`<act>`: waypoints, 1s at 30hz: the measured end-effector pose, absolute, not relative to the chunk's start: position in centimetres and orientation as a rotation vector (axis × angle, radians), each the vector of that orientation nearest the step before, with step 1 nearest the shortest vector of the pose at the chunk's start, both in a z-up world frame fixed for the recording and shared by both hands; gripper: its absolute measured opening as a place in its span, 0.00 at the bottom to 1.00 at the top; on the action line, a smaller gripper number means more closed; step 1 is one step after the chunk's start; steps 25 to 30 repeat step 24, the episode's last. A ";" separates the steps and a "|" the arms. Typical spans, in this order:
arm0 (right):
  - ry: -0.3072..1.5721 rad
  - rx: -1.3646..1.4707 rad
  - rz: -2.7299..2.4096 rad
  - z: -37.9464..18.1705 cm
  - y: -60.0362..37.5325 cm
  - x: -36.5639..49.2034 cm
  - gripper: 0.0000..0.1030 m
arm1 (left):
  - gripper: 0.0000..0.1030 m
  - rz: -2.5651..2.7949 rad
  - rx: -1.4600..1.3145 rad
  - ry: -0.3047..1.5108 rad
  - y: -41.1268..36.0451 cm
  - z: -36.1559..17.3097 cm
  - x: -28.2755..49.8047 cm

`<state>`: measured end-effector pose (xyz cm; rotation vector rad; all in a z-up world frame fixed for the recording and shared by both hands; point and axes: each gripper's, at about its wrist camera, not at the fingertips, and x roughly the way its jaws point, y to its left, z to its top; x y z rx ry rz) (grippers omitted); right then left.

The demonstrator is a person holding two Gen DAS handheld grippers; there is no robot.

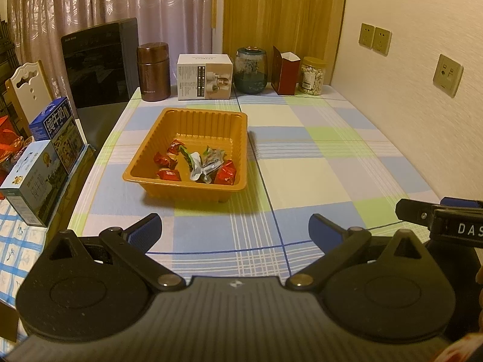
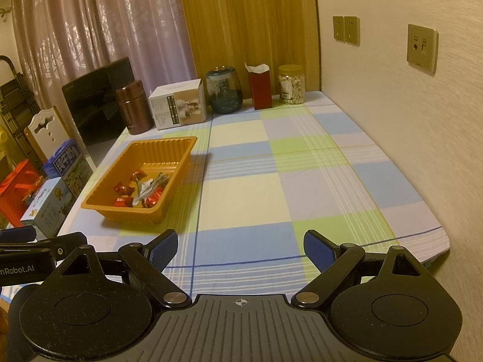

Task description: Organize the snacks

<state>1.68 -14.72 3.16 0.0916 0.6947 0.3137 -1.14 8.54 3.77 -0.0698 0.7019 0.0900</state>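
An orange plastic tray [image 1: 199, 117] [image 2: 169, 142] stands on the checked tablecloth, left of the middle. Several wrapped snacks lie in its near half: red-wrapped candies [image 1: 225, 172] [image 2: 123, 187] and pale green-and-white packets [image 1: 211, 160] [image 2: 151, 185]. My left gripper [image 1: 234, 232] hovers over the near edge of the table, short of the tray, open with nothing between its blue pads. My right gripper [image 2: 240, 249] hangs to the right of it, also open and empty. Part of each gripper shows at the edge of the other's view.
Along the far edge stand a brown flask [image 1: 153, 72], a white box [image 1: 205, 77], a glass jar [image 1: 251, 71], a red carton [image 1: 285, 71] and a jar of nuts [image 1: 312, 75]. Milk boxes [image 1: 55, 126] sit on the left. A wall [image 2: 407, 120] runs along the right.
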 end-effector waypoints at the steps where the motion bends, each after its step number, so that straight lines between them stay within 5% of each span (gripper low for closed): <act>1: 0.694 0.091 0.314 3.2 -14.7 1.7 0.87 | 1.00 0.090 -0.069 0.702 8.5 3.8 -1.1; 30: 0.695 0.094 0.312 3.1 -14.6 1.6 0.87 | 1.00 0.084 -0.061 0.692 8.3 3.5 -1.2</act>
